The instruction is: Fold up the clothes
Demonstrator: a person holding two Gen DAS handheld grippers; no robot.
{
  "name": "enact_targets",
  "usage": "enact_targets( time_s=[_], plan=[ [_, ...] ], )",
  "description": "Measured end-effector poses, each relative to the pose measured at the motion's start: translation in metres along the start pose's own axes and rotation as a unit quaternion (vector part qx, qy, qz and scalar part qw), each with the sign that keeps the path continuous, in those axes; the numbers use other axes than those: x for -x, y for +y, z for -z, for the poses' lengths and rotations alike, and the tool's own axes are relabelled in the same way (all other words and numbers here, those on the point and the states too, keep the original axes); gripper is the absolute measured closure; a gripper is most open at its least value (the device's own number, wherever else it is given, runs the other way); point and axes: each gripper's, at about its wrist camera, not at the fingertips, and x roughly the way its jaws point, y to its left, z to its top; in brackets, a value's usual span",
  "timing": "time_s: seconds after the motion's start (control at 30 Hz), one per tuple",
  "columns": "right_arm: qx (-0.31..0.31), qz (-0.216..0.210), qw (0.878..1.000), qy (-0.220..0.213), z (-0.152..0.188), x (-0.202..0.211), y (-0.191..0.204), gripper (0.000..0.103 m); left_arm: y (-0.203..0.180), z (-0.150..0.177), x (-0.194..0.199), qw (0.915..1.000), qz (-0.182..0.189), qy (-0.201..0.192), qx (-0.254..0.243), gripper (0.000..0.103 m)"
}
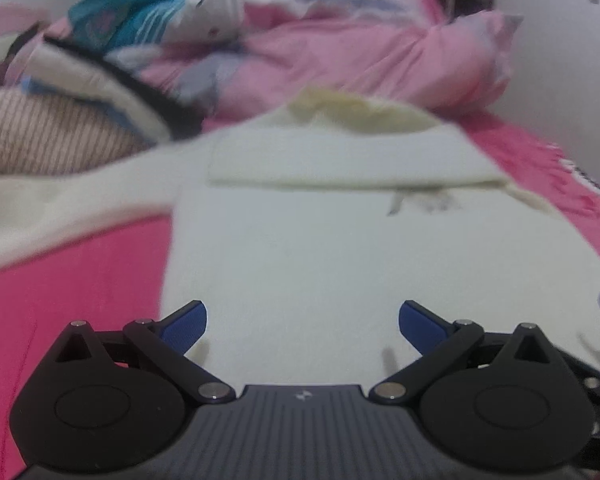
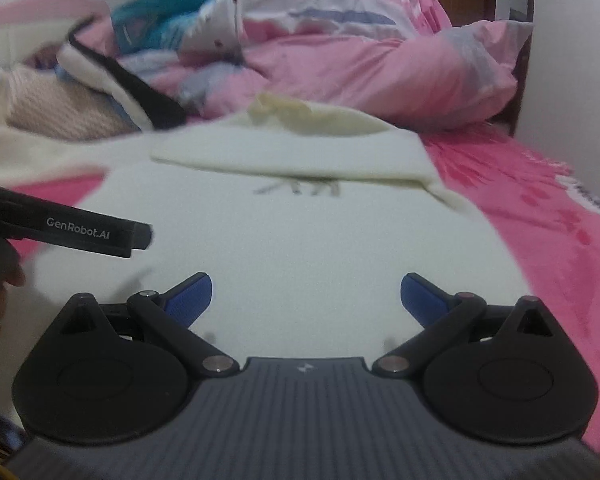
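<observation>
A cream-white garment (image 1: 320, 240) (image 2: 300, 232) lies spread flat on a bright pink bedsheet (image 1: 72, 280) (image 2: 548, 232). One sleeve is folded across its upper chest (image 1: 340, 160) (image 2: 284, 152), and a small dark print shows just below that fold. My left gripper (image 1: 302, 318) hovers over the garment's near hem, open, nothing between its blue pads. My right gripper (image 2: 306, 296) is also open over the hem, empty. The left gripper's black body (image 2: 96, 236) juts in at the left of the right wrist view.
A heap of other clothes (image 1: 60, 128) (image 2: 60, 108) sits at the far left, with a black strap across it. A rumpled pink quilt (image 1: 360, 48) (image 2: 360, 52) and teal fabric fill the far end of the bed. A white wall (image 1: 572, 80) bounds the right.
</observation>
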Motion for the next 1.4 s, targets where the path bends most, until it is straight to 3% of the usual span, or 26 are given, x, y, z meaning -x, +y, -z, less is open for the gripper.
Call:
enact_targets(
  time_s=[0.07,0.2,0.27,0.3,0.47,0.57,0.67,0.8,0.87,0.97,1.03,1.17,1.27,1.4],
  plan=[
    [-0.014,-0.019,1.000,-0.004,0.004,-0.002,-0.005,0.013,-0.008,0.000,0.002,0.9998,0.001,-0.014,-0.017,0.000],
    [-0.047,-0.021,0.999,0.018,0.016,-0.007,-0.023,0.054,-0.023,0.004,-0.007,0.9990,0.008,-0.003,-0.043,0.004],
    [-0.071,-0.018,0.997,0.019,0.027,0.004,-0.043,0.064,-0.028,0.009,-0.012,0.9984,0.022,0.009,-0.051,0.007],
    [-0.078,-0.016,0.997,0.019,0.031,0.012,-0.051,0.074,-0.030,0.013,-0.016,0.9979,0.029,0.018,-0.055,0.007],
    [-0.087,0.059,0.994,0.041,0.057,0.062,-0.095,0.084,-0.023,0.022,-0.020,0.9977,0.045,0.012,-0.049,0.005],
    [-0.113,0.095,0.988,0.053,0.064,0.087,-0.120,0.097,-0.020,0.022,-0.023,0.9976,0.052,0.014,-0.044,0.002],
    [-0.128,0.139,0.981,0.042,0.060,0.103,-0.134,0.095,-0.021,0.022,-0.023,0.9976,0.049,0.014,-0.048,0.002],
    [-0.165,0.081,0.983,0.017,0.052,0.101,-0.143,0.095,-0.022,0.022,-0.023,0.9976,0.048,0.015,-0.047,0.002],
    [-0.146,0.068,0.986,0.035,0.053,0.089,-0.140,0.095,-0.022,0.022,-0.022,0.9976,0.047,0.016,-0.047,0.002],
    [-0.120,0.078,0.986,0.085,0.061,0.073,-0.142,0.094,-0.021,0.022,-0.020,0.9974,0.050,0.017,-0.050,0.002],
    [-0.138,0.068,0.984,0.090,0.063,0.078,-0.148,0.094,-0.020,0.023,-0.020,0.9971,0.053,0.017,-0.052,0.002],
    [-0.123,0.093,0.985,0.078,0.044,0.092,-0.146,0.094,-0.019,0.024,-0.020,0.9968,0.057,0.015,-0.054,0.002],
    [-0.148,0.054,0.985,0.064,0.034,0.091,-0.153,0.093,-0.018,0.024,-0.020,0.9967,0.059,0.014,-0.054,0.002],
    [-0.127,0.025,0.989,0.071,0.029,0.075,-0.138,0.093,-0.018,0.024,-0.020,0.9967,0.059,0.014,-0.054,0.002]
  ],
)
